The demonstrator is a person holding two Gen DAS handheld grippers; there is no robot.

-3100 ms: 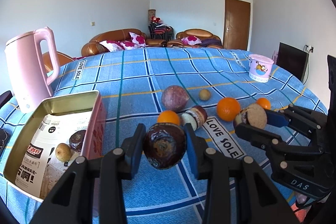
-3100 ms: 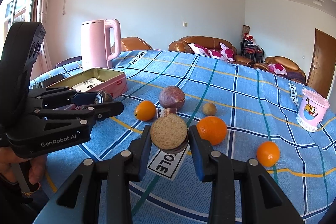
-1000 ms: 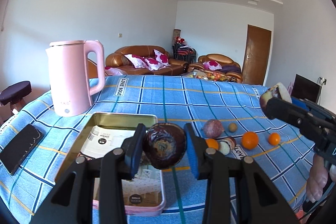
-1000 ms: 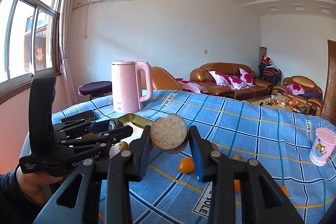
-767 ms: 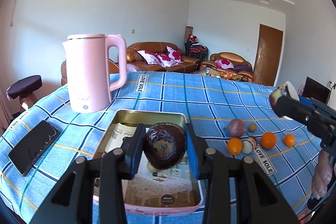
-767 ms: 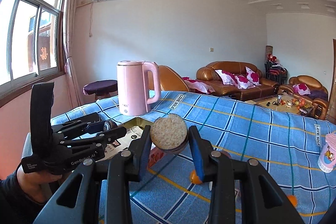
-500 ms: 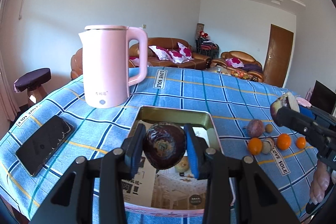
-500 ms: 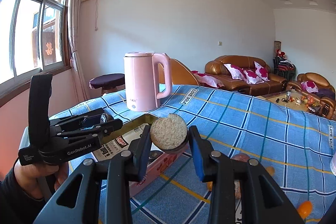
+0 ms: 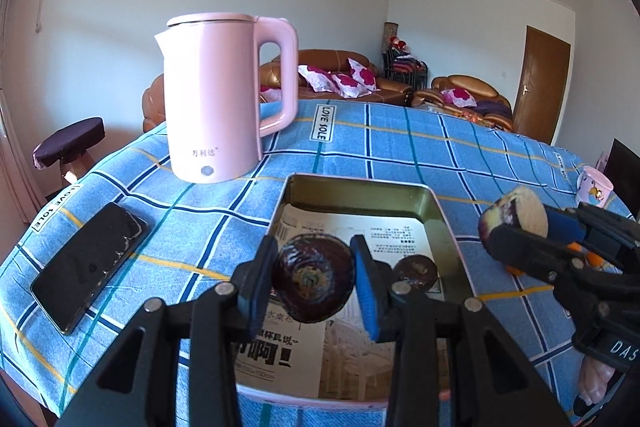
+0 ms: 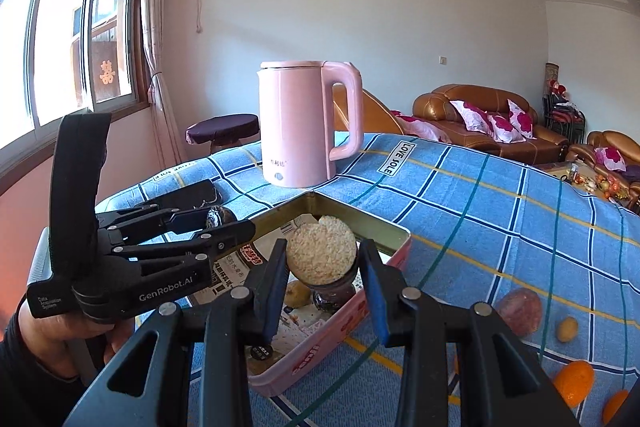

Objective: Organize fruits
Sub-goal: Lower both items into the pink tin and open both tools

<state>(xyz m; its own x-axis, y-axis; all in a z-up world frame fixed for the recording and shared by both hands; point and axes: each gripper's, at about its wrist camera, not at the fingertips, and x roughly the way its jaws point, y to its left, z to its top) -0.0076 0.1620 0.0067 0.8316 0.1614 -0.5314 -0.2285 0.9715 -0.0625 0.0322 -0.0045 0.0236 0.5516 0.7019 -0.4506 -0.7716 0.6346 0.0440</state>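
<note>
A: What does the left gripper (image 9: 313, 283) have?

B: Its blue pads pinch a dark purple, wrinkled round fruit (image 9: 313, 283), stem scar facing the camera. It is close to round, so no long axis shows. It hangs over the near left part of the open pink rectangular tin lined with printed paper (image 9: 448, 227).

A: And the right gripper (image 10: 322, 263)?

B: Clamped on a halved purple fruit with a pale grainy cut face (image 10: 321, 255). In the right wrist view the flat cut face points back at the camera and the dark rind shows below it. From the left wrist view that half sits at about 3 o'clock, cut face turned toward the right, level with the tin's right rim.

A: How do the hands sit?

B: Both grippers tilt somewhat downward toward the tin. In the right wrist view the left gripper enters at 9 o'clock, pointing right across the tin's near left side, with a hand in a dark sleeve (image 10: 60, 343) wrapped round its grip.

A: Anything in the tin?

B: A dark wrinkled fruit half (image 9: 415, 269) and a small tan round fruit (image 10: 297, 293). The pink electric kettle (image 9: 224, 99) stands at 11 o'clock beyond the tin, a black phone (image 9: 90, 265) at 9 o'clock, and loose orange fruits (image 10: 574, 381) lie at 4 o'clock on the blue checked cloth (image 9: 400, 147).
</note>
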